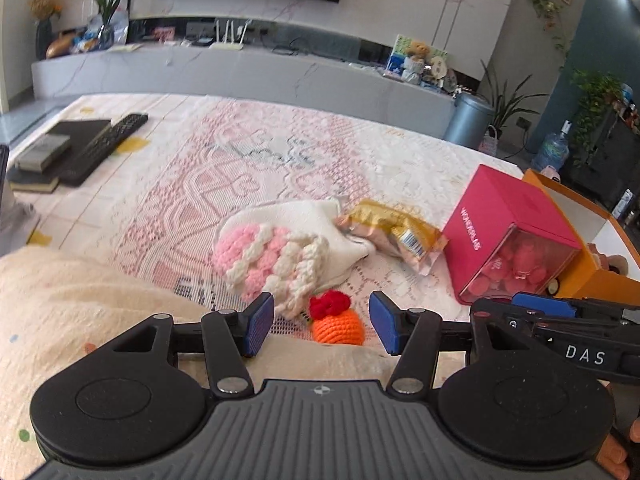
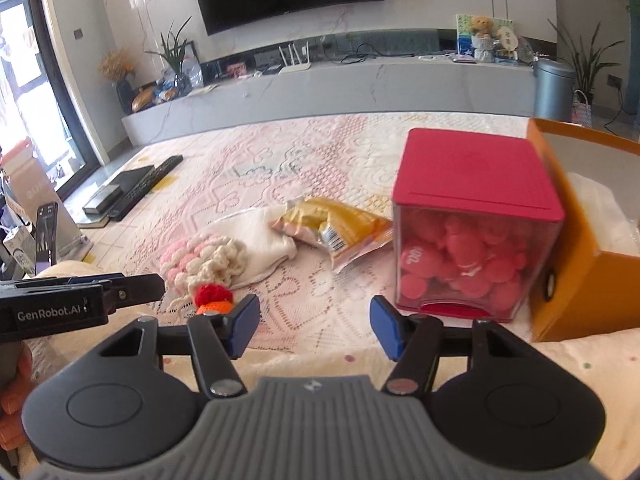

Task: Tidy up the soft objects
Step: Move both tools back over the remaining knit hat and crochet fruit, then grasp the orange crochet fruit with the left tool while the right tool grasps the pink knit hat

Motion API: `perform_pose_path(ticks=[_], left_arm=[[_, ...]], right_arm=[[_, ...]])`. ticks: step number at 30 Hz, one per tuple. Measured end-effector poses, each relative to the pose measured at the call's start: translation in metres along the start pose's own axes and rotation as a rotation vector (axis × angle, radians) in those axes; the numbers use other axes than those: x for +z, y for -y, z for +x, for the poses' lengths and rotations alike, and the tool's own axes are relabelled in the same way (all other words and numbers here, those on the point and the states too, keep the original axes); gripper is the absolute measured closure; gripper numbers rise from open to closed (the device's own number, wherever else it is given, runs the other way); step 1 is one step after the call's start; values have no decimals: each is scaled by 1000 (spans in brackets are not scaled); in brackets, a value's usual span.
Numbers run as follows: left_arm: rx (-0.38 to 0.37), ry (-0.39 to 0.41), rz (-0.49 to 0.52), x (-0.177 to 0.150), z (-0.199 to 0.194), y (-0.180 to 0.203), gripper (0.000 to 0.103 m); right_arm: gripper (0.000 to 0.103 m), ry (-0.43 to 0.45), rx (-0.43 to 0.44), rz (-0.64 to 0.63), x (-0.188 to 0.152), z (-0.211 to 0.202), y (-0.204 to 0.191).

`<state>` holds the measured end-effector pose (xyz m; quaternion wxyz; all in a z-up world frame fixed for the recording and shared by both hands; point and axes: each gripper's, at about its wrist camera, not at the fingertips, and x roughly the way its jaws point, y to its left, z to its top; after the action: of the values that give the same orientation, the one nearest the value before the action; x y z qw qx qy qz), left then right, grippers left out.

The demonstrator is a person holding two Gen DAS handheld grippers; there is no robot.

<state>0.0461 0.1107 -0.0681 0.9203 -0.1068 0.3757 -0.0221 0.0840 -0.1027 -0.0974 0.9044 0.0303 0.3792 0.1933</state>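
A small orange crocheted toy with a red top [image 1: 336, 322] lies on the lace cloth, right in front of my open left gripper [image 1: 322, 324], between its blue pads but not pressed. Behind it rests a pink and cream knitted piece [image 1: 276, 264] on a white cloth pouch [image 1: 316, 220]. A yellow snack packet [image 1: 396, 232] lies to the right of these. My right gripper [image 2: 314, 326] stands open over bare cloth with nothing between its pads. The orange toy [image 2: 214, 300] shows just left of its left finger. The knitted piece [image 2: 204, 260] and packet [image 2: 336, 228] lie further ahead.
A pink box with a clear front [image 2: 476, 216] full of pink soft shapes stands at the right, beside an open orange box [image 2: 576, 240]. Remote controls and a flat black device [image 1: 80, 148] lie at the far left. A cream blanket [image 1: 80, 300] covers the near edge.
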Motion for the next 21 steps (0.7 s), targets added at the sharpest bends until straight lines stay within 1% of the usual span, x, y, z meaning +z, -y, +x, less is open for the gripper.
perform_pose_path(ticks=[3, 5, 8, 10, 14, 21], left_arm=[[1, -19, -12, 2, 5, -2, 38], [-9, -30, -18, 5, 11, -2, 35], [-37, -73, -27, 9, 23, -1, 34], [-47, -114, -14, 10, 35, 2, 34], [-24, -176, -17, 8, 55, 8, 37], [-6, -273, -22, 8, 77, 12, 38]], right_arm=[[42, -17, 2, -9, 3, 11, -2], [42, -28, 3, -13, 4, 18, -3], [43, -47, 10, -18, 4, 30, -5], [43, -59, 9, -20, 4, 37, -5], [46, -91, 9, -2, 1, 48, 1], [46, -115, 21, 32, -3, 56, 10]])
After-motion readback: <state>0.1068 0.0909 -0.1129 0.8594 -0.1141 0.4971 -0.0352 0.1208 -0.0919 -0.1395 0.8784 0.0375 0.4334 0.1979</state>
